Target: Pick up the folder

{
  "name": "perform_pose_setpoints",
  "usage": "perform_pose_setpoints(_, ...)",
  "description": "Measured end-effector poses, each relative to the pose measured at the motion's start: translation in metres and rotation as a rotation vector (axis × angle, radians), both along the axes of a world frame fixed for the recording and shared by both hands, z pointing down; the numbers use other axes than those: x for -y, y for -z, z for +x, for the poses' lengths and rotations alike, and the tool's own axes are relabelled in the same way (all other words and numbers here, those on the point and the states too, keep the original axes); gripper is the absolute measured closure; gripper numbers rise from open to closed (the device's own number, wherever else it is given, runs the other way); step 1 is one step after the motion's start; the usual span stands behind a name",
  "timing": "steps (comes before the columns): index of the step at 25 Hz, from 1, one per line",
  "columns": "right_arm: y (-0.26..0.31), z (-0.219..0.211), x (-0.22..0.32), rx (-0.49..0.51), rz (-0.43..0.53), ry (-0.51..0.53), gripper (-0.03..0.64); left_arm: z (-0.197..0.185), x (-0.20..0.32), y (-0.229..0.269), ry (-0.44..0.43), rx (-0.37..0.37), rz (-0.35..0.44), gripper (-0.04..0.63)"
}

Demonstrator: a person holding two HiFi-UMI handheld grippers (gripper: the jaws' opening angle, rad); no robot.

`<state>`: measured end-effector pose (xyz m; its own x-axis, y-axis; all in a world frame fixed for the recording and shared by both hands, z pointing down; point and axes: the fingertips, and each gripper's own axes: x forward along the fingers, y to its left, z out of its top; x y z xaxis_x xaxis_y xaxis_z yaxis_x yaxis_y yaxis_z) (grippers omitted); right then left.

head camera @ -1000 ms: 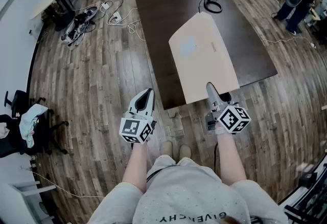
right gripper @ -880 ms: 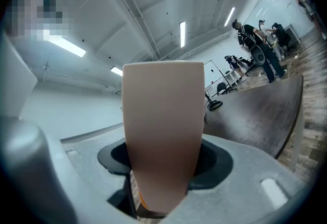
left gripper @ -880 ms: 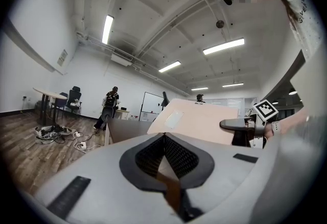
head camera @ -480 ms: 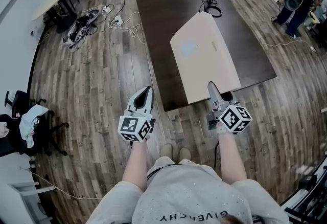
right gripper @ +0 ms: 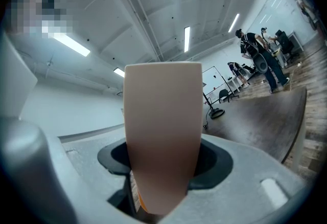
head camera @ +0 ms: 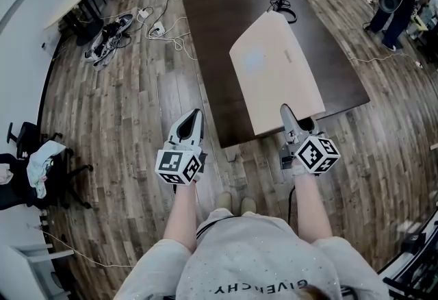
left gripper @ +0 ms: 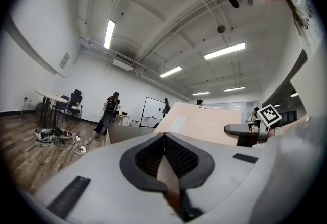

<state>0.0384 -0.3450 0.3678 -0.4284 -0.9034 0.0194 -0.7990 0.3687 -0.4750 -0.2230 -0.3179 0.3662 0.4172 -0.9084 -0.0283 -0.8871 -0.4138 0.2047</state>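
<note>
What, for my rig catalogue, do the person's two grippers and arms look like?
The left gripper and right gripper have light grey shells, black inside; each carries a white cube of black square markers. Forearms bare; grey short-sleeved T-shirt.

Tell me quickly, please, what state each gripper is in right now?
Left gripper: jaws closed, empty.
Right gripper: jaws closed on the folder, gripping its near edge.

You wear a light grey short-sleeved T-shirt with dark letters across the chest, and pale shoes. Your left tongs and right tongs are grey-white with black pads; each carries a marker cube with black-and-white squares.
</note>
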Motion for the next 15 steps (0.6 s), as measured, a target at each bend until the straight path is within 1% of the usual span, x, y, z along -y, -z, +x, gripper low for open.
perform_pose_setpoints(7,0.010,0.000,0.003,-0.018,0.017,-0.003,0.341,-0.005,0.004,0.008,0.016,0.012,0.008,0.597)
perform_pose_setpoints(15,0.019,0.001,-0.001,-0.030,0.037,-0.008,0.341,-0.010,0.003,0.020,0.029,-0.008,0.030,0.597)
